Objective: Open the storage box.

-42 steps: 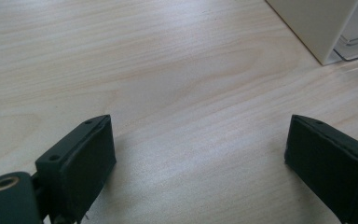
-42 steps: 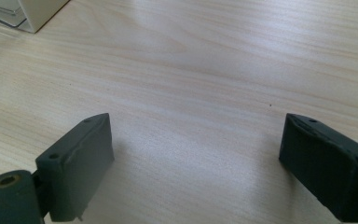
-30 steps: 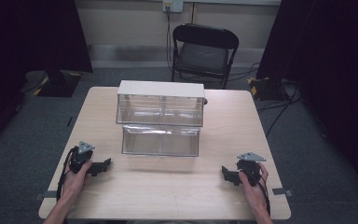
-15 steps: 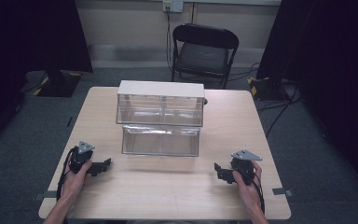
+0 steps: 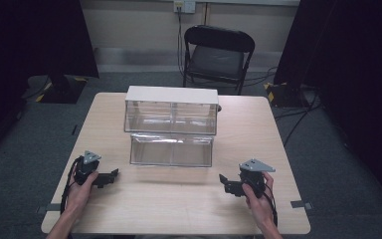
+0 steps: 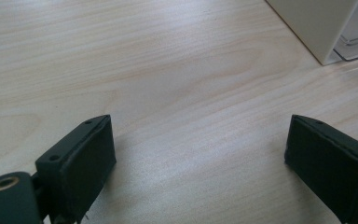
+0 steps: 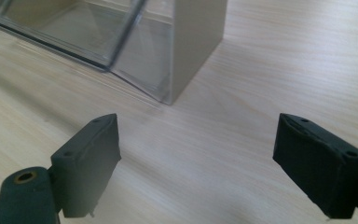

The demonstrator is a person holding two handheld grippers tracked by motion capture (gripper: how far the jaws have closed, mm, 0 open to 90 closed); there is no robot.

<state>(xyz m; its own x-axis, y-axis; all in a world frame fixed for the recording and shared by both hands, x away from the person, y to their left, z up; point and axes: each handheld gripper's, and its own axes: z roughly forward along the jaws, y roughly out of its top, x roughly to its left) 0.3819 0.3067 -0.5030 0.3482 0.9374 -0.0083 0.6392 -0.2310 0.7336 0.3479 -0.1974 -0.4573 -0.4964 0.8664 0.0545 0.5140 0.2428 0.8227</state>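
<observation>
A clear plastic drawer cabinet with a white top stands at the table's middle. A clear drawer lies pulled out in front of it. My left gripper rests on the table near the front left, open, with bare wood between its pads; the cabinet's white corner shows at the upper right of the left gripper view. My right gripper sits at the front right, open and holding nothing. In the right gripper view its jaws point at the drawer's clear corner and the white wall beside it.
The light wooden table has bare surface on both sides of the cabinet and along the front edge. A black folding chair stands behind the table. Dark curtains hang at both sides, and cables run over the grey floor.
My right gripper has slid left and slightly forward, toward the drawer's right end. The left gripper has stayed where it was. Both remain open.
</observation>
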